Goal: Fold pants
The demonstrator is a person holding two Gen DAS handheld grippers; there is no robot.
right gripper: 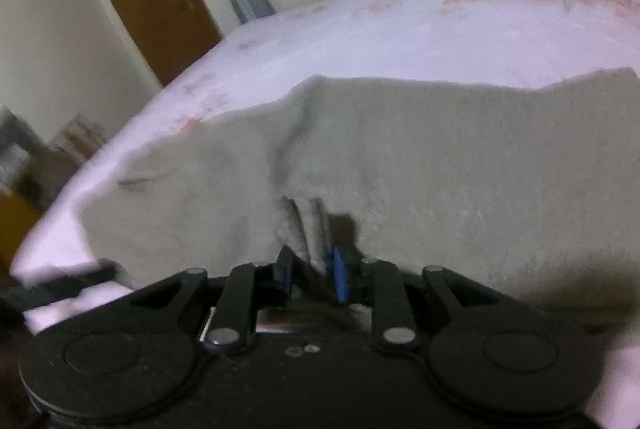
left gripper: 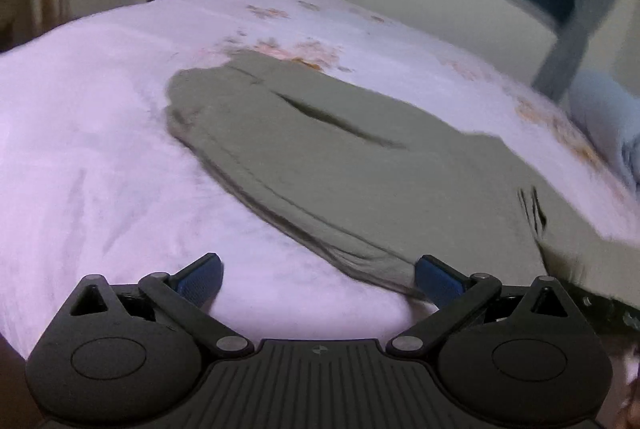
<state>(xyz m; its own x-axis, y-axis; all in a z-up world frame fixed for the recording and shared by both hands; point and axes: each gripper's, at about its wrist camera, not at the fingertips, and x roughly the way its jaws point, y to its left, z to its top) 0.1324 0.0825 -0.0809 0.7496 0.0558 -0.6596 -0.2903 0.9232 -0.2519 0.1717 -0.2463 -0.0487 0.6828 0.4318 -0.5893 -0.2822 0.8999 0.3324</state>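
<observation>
The left gripper [left gripper: 318,279] is spread wide and empty above the bed [left gripper: 100,149], with the grey pants [left gripper: 320,157] lying flat just ahead of it; the right gripper [right gripper: 312,271] pinches a bunched fold of the pants [right gripper: 440,169]

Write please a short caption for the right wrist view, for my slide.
Right gripper pinching a bunched fold of the grey-green pants above the pink bedsheet.

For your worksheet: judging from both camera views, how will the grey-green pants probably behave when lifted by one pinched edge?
Probably floppy: the pants bunch into ridges at the right gripper. Likely light, since the layers lie thin on the bed. Unpinched parts should sag.
</observation>
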